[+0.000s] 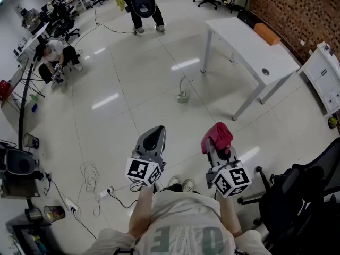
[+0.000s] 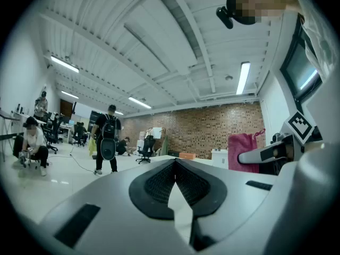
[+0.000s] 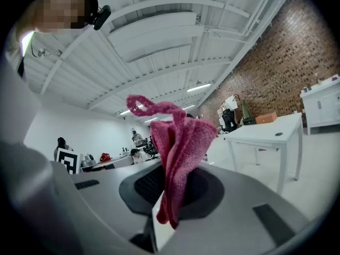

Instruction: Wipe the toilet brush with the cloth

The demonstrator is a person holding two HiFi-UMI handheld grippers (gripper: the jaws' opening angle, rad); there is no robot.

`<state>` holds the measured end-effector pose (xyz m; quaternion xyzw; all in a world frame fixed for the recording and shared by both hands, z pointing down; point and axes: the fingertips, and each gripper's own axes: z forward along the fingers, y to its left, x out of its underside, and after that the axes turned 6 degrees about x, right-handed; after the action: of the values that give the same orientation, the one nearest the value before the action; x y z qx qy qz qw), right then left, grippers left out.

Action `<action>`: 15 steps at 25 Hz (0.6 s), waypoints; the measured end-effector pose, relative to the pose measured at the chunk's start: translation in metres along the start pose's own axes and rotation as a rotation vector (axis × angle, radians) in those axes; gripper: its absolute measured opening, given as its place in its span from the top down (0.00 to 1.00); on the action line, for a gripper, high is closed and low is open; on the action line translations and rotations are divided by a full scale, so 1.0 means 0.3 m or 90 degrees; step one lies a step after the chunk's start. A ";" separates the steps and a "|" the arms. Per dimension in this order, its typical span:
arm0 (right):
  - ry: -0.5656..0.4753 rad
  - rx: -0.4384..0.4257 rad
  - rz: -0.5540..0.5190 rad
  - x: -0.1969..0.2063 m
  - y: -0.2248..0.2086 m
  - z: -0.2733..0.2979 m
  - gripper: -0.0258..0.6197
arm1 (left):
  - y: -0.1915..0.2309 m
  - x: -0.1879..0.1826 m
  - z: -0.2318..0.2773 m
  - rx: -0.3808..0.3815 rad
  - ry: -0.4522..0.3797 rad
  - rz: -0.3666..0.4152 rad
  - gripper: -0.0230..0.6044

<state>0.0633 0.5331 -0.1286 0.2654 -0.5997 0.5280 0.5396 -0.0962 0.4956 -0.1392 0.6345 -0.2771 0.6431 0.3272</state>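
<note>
The left gripper [image 2: 175, 169] is keeping its jaws pressed together with nothing between them, and it is pointing out level over the floor [image 1: 133, 89]. The right gripper [image 3: 159, 195], just beside it, is clamping the pink cloth [image 3: 180, 142], which is sticking up in folds from between the jaws, with a thin loop curling off its top. Both grippers are hanging in the air in front of the person's chest, well apart from the white table [image 1: 249, 47] ahead on the right. A small white thing [image 1: 183, 93] with a bent stem is standing on the floor between the grippers and the table; it is too small to tell whether it is the brush. Farther off, one person [image 1: 143, 4] is standing and another [image 1: 56, 54] is crouching by the desks on the left.
</note>
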 end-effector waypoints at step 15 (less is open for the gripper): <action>0.039 -0.035 -0.005 0.041 -0.168 0.202 0.91 | 0.097 0.106 0.207 -0.033 0.007 -0.026 0.96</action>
<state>0.0823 0.4651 -0.0911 0.2364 -0.5965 0.5171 0.5666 -0.0788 0.4315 -0.1032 0.6277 -0.2792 0.6324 0.3579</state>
